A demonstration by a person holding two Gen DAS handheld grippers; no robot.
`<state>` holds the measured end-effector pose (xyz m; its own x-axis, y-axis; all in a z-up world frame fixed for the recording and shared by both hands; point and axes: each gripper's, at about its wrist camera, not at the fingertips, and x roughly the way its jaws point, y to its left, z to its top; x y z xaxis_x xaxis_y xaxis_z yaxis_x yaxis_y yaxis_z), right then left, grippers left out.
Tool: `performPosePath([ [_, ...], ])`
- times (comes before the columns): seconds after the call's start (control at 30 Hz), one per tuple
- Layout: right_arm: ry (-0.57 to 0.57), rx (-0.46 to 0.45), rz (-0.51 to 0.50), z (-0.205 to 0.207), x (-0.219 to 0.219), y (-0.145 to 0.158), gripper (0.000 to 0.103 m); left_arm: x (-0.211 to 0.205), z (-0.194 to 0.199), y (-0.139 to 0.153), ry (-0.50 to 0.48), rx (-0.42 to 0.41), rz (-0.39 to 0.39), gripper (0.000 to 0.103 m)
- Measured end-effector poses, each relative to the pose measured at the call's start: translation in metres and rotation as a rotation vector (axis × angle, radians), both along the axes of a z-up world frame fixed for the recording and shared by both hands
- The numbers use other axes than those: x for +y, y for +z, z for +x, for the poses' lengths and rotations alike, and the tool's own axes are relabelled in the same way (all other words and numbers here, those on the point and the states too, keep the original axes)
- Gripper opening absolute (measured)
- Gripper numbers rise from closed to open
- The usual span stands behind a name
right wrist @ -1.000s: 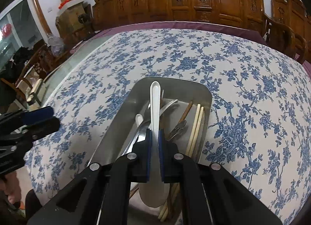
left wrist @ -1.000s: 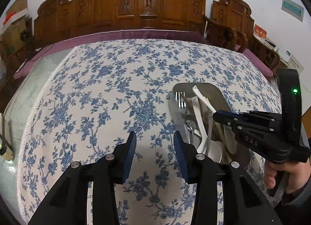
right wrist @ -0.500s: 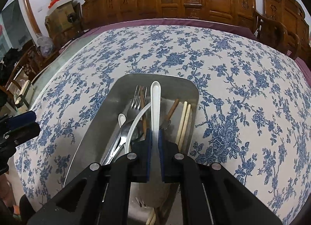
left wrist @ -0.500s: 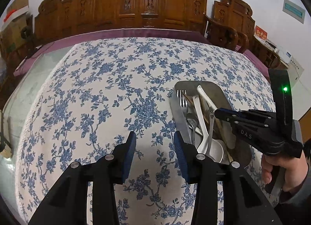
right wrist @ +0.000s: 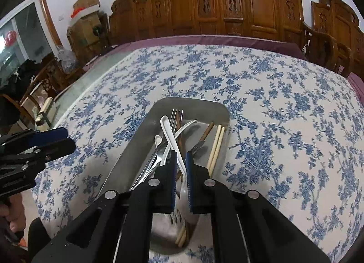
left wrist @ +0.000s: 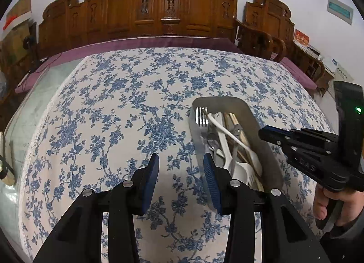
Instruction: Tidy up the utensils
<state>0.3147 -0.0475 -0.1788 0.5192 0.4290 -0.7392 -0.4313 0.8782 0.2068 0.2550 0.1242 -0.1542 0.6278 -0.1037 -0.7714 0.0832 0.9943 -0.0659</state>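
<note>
A steel tray [right wrist: 193, 101] on the blue-flowered tablecloth holds a metal fork [right wrist: 176, 115], metal spoons [right wrist: 154, 160], pale chopsticks [right wrist: 217, 144] and white plastic utensils. My right gripper [right wrist: 181, 158] hovers over the tray's near end and its jaws are opening. A white plastic spoon [right wrist: 169, 133] lies tilted in the tray, its handle passing loosely between the pads. In the left wrist view the tray [left wrist: 227, 100] sits to the right, with the right gripper [left wrist: 261, 132] above it. My left gripper [left wrist: 180, 165] stands open over bare cloth left of the tray, holding nothing.
Carved wooden chairs [left wrist: 168, 8] line the far side of the table. A purple cloth border [left wrist: 159, 41] runs along the far edge. Boxes [right wrist: 86, 10] and clutter stand beyond the left edge. A hand [left wrist: 334, 204] holds the right gripper's handle.
The right gripper's jaws have parted and it has lifted back a little. The white spoon it gripped now lies tilted among the utensils in the tray. The left gripper has stayed put.
</note>
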Motion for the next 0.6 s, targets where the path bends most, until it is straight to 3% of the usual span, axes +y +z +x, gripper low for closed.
performPosePath([
  [0.07, 0.0, -0.027, 0.001, -0.012, -0.008, 0.008, 0.025, -0.005, -0.004, 0.005, -0.003, -0.015, 0.001, 0.052],
  [0.17, -0.009, -0.051, 0.009, -0.029, -0.023, 0.018, 0.027, -0.013, -0.009, 0.011, -0.009, -0.026, -0.002, 0.053],
  [0.23, -0.027, -0.071, 0.003, -0.041, -0.032, 0.024, 0.047, -0.018, -0.012, 0.014, -0.012, -0.031, -0.001, 0.054],
  [0.27, -0.038, -0.087, -0.005, -0.048, -0.037, 0.027, 0.052, -0.022, -0.014, 0.015, -0.015, -0.032, 0.0, 0.056],
  [0.3, -0.046, -0.099, -0.011, -0.053, -0.041, 0.03, 0.06, -0.026, -0.016, 0.017, -0.016, -0.034, 0.003, 0.062],
  [0.33, -0.055, -0.111, -0.021, -0.06, -0.047, 0.034, 0.067, -0.029, -0.018, 0.018, -0.015, -0.039, 0.007, 0.08],
  [0.37, -0.064, -0.117, -0.029, -0.064, -0.05, 0.036, 0.071, -0.033, -0.02, 0.02, -0.015, -0.051, 0.012, 0.087],
  [0.43, -0.091, -0.131, -0.036, -0.075, -0.062, 0.042, 0.085, -0.043, -0.026, 0.023, -0.025, -0.062, 0.02, 0.089],
  [0.6, -0.149, -0.145, -0.022, -0.097, -0.093, 0.054, 0.1, -0.065, -0.039, 0.029, -0.036, -0.074, 0.033, 0.093],
])
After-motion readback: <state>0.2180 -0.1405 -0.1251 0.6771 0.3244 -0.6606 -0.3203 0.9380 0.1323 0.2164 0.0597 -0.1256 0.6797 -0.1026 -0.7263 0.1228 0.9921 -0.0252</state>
